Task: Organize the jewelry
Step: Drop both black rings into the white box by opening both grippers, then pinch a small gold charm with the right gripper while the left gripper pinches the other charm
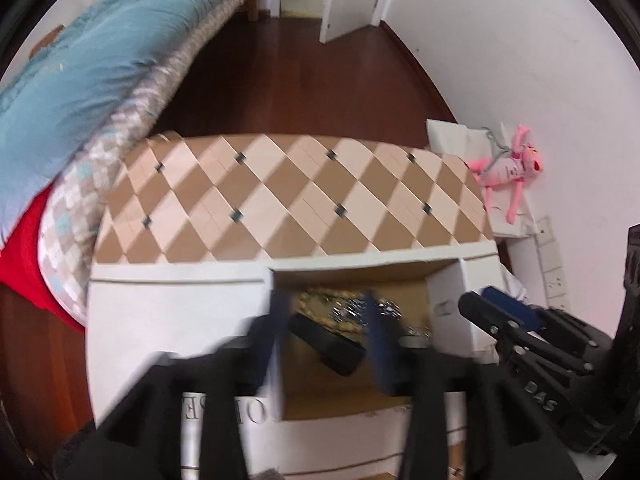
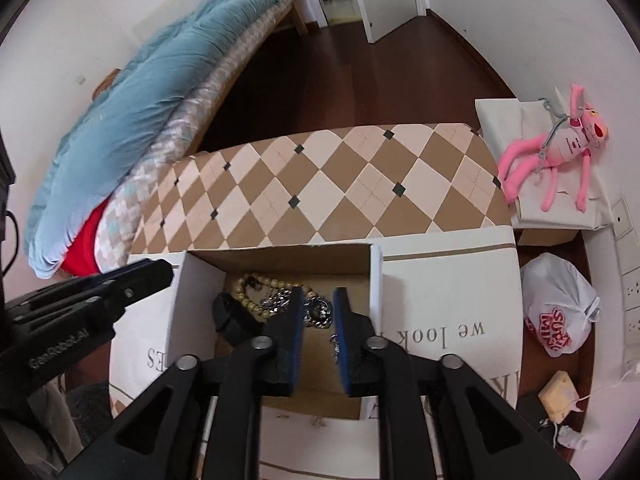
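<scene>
Two views. Left wrist: left tool [image 1: 326, 344] blurred, fingers apart, empty, over the open box [image 1: 452, 304] w/ jewelry [image 1: 344, 310] inside. Right wrist: right tool [image 2: 318, 340] parted, a chain [image 2: 335, 345] by its right pad; contact unclear. Sorting step; next needs a clean pinch.

**Bedroom Backdrop: Dark Floor, White Walls**

Dark reddish wood floor [image 2: 320, 68] runs toward an open white door [image 2: 380, 0]. Along the left, a bed [image 2: 248, 52] carries a rumpled blue quilt [image 2: 152, 92]. White walls [image 1: 500, 40] close in on the right. The diamond-patterned tabletop [image 2: 340, 188] sits in soft daylight. A pink plush toy [image 2: 560, 148] sprawls nearby, with a white plastic bag [image 2: 560, 308] on the floor.
</scene>
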Tool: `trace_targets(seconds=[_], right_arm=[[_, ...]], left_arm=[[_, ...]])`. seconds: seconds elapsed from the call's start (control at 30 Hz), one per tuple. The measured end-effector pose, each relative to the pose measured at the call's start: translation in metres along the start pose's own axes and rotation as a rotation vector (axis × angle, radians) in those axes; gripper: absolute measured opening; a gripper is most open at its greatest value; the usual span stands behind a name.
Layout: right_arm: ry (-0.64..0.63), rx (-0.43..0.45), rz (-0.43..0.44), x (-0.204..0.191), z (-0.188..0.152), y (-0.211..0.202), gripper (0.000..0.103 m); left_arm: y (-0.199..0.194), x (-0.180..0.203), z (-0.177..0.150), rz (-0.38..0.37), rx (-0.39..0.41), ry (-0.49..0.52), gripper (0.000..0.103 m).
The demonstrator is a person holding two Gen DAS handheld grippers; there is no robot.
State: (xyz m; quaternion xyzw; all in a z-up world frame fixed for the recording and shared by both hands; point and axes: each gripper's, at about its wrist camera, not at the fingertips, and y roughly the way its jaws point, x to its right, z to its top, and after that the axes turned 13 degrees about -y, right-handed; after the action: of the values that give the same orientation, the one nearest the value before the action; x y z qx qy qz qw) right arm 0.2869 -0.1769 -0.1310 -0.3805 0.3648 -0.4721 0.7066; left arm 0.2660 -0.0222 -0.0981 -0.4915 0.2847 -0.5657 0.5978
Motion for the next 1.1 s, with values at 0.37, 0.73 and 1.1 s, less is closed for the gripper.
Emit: trace_targets(seconds=[0.37, 0.73, 1.1], right_arm=[[-0.054, -0.039, -0.169, 0.000, -0.011, -0.005, 0.103], [-0.082, -0.047, -0.276, -0.009, -0.028, -0.005, 0.103], [-0.103, 0.038, -0.242, -0.031, -0.047, -0.050, 0.103]], left_arm=[[0.003, -0.027, -0.022, 0.149, 0.081, -0.009, 0.102], [-0.001, -0.033, -0.043, 0.189, 0.113, -0.022, 0.103], [-0.043, -0.035, -0.074, 0.179, 0.181, 0.026, 0.103]])
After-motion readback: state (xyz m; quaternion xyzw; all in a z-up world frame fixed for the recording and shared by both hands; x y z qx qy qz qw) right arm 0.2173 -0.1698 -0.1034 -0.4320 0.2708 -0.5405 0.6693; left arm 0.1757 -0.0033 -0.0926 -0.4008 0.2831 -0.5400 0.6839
